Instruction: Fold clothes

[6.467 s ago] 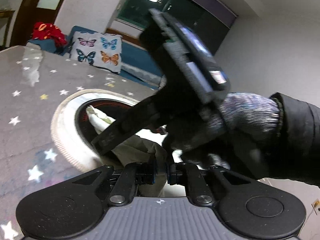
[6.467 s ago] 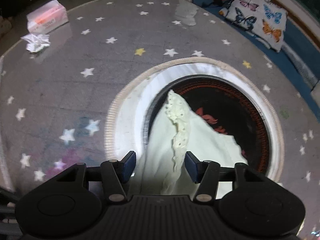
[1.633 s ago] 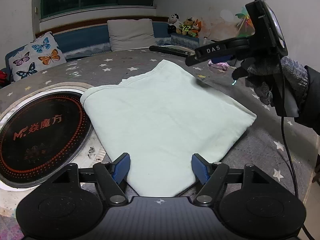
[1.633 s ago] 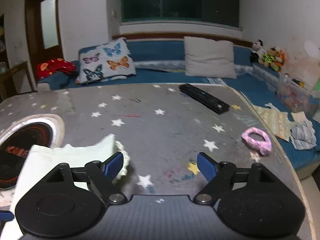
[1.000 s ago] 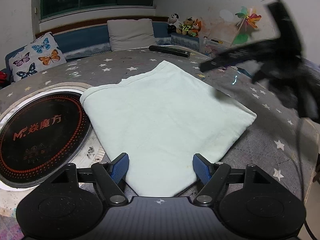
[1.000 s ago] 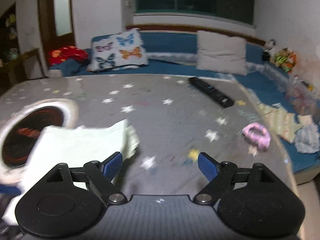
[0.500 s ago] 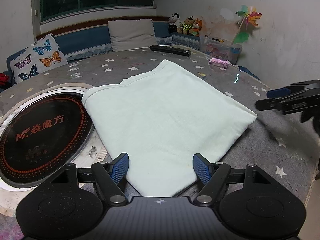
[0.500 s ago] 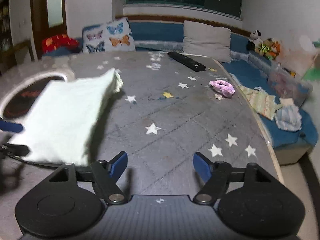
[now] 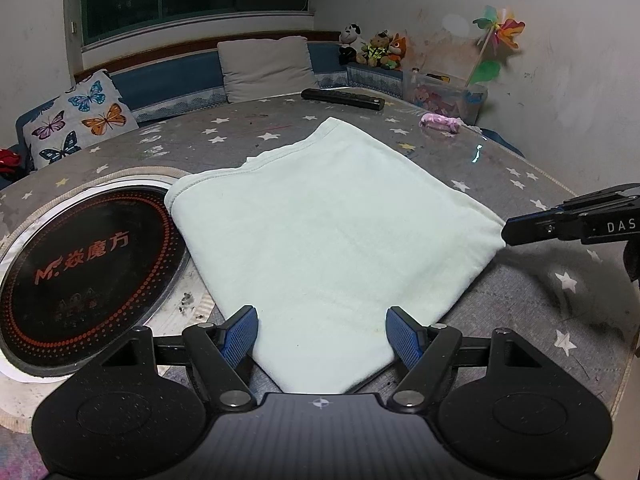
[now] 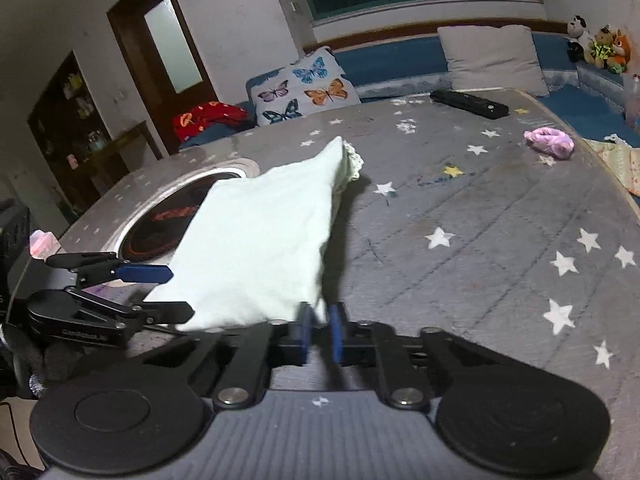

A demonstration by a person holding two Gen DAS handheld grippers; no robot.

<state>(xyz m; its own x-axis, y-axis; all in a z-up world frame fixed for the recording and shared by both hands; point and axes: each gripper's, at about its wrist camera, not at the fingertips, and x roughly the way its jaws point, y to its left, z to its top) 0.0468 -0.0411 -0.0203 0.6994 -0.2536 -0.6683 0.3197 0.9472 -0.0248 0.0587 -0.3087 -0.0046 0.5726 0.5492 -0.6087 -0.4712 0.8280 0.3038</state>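
Note:
A pale green folded garment lies flat on the grey star-patterned table. My left gripper is open, its blue pads either side of the garment's near corner. My right gripper is closed on the garment's right-hand corner; it also shows in the left wrist view touching that corner. The garment in the right wrist view has a lace edge at its far end. The left gripper also shows open in the right wrist view.
A round black induction plate is set in the table left of the garment. A black remote and a pink hair tie lie at the far side. The table edge curves at right. A bench with cushions runs behind.
My right gripper has come down to the garment's right corner and closed on it. My left gripper has stayed open at the near corner. The garment has not shifted.

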